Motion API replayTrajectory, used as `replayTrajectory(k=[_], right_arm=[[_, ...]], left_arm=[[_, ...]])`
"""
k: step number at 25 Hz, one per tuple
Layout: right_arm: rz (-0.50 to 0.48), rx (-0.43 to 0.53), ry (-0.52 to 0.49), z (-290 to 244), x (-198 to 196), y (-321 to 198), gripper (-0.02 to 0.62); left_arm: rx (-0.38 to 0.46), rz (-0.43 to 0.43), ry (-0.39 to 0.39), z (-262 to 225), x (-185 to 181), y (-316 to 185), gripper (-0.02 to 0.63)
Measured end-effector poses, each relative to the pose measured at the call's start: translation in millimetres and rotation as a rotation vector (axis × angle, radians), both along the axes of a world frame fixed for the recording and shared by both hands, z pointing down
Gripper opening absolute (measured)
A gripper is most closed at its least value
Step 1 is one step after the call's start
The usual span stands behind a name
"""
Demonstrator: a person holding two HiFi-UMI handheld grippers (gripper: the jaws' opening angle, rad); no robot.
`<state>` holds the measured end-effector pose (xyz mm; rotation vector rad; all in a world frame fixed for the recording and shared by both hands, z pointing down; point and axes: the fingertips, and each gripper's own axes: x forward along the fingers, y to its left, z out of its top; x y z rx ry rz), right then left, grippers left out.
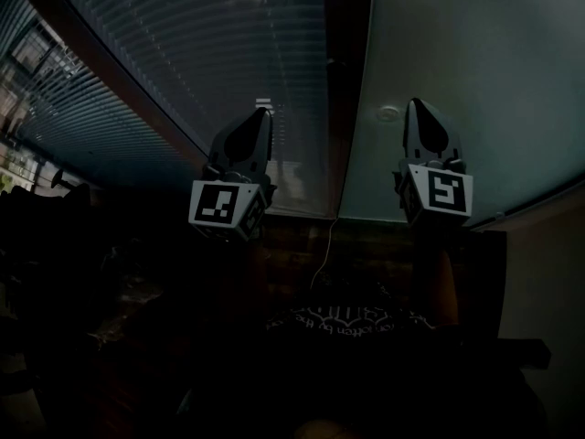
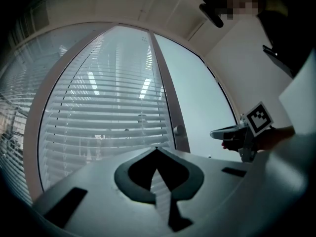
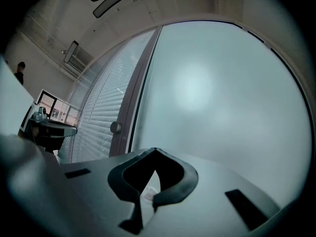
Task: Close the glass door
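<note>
Both claws were up and clamped shut, tips together, nothing in either. The left claw [image 1: 264, 112] pointed at the blinds [image 1: 183, 53]. The frosted glass door [image 1: 484, 80] stood right ahead of the right claw [image 1: 416, 104], its knob [image 1: 388, 113] just left of the tips.

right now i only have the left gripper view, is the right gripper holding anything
Observer: No. In its own view the right gripper has its jaws together, with nothing between them.
Operator: ok what's it facing
Observer: The frosted glass panel. The round knob sits off to the gripper's left, and nothing touches it.
Operator: anyone else nearby
Observer: What looks like a person stands far back at the left edge of the right gripper view.
</note>
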<state>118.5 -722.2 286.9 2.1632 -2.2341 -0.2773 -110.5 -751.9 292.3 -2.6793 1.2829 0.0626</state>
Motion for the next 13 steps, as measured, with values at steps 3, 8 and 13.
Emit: replayTrajectory(k=[3, 8, 13], right_arm=[[0.001, 0.002, 0.013, 0.6, 0.2, -2.9, 0.002], [0.004, 0.004, 0.019, -1.9, -1.0, 2.2, 0.002], [0.007, 0.008, 0.010, -1.9, 2.2, 0.4, 0.002]], left_arm=[[0.001, -0.001, 0.000, 0.6, 1.3, -2.7, 0.002], [0.002, -0.001, 0.003, -1.3, 1.0, 1.7, 0.002], [0.001, 0.004, 0.001, 0.2, 3.2, -1.2, 0.002]])
